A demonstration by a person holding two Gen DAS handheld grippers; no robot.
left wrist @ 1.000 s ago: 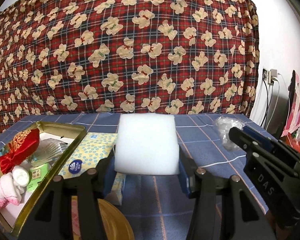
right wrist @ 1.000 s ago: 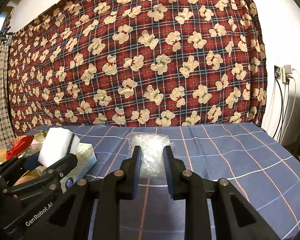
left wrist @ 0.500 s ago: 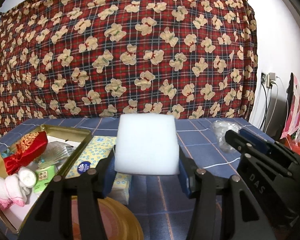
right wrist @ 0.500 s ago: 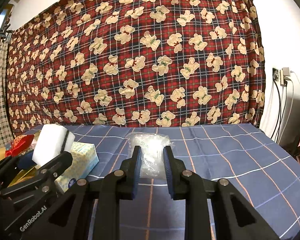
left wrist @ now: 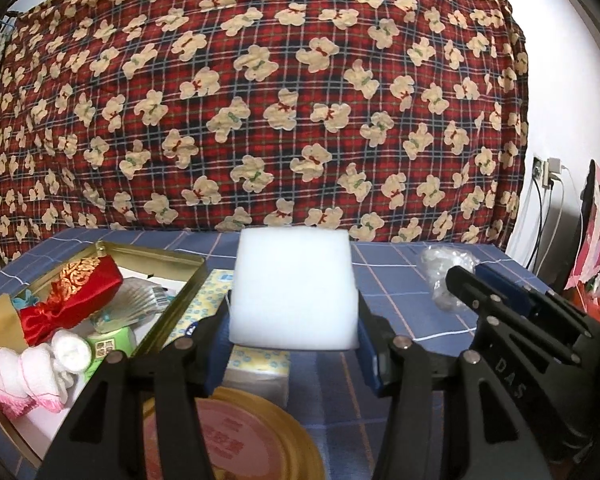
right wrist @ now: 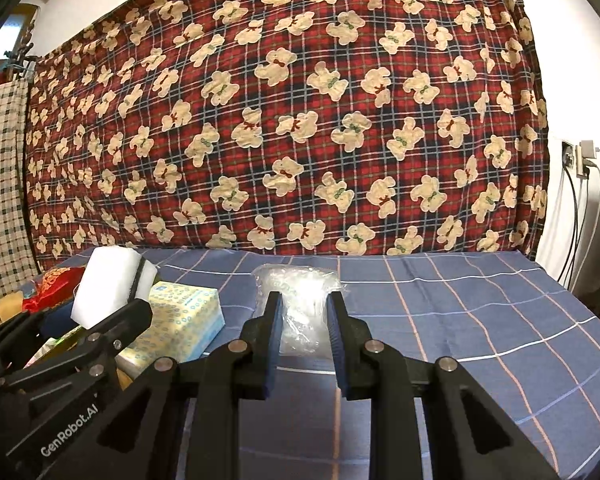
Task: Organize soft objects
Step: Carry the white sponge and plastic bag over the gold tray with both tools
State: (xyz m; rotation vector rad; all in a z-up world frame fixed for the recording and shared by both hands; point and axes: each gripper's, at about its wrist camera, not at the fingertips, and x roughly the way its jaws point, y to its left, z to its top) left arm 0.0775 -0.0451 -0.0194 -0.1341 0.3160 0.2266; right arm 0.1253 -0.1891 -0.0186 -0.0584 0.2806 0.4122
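Your left hand-held gripper [left wrist: 294, 344] clamped the white sponge [left wrist: 293, 289], raised above the tissue pack [right wrist: 180, 322] beside the tin [left wrist: 180, 300]. Several soft things already lay inside; sponge, tissues and plastic bag [right wrist: 300, 304] remained. Your right hand-held gripper [right wrist: 303, 344] hovered level, partly open, empty, facing that bag.

The left tongs [left wrist: 294, 344] fill the lower centre of the left wrist view, both fingers pressed against the sides of a white sponge [left wrist: 293, 288]. The right tongs [right wrist: 303, 344] sit at lower centre of the right wrist view, fingers parted with a narrow gap, gripping nothing, pointing level toward the frame's middle.
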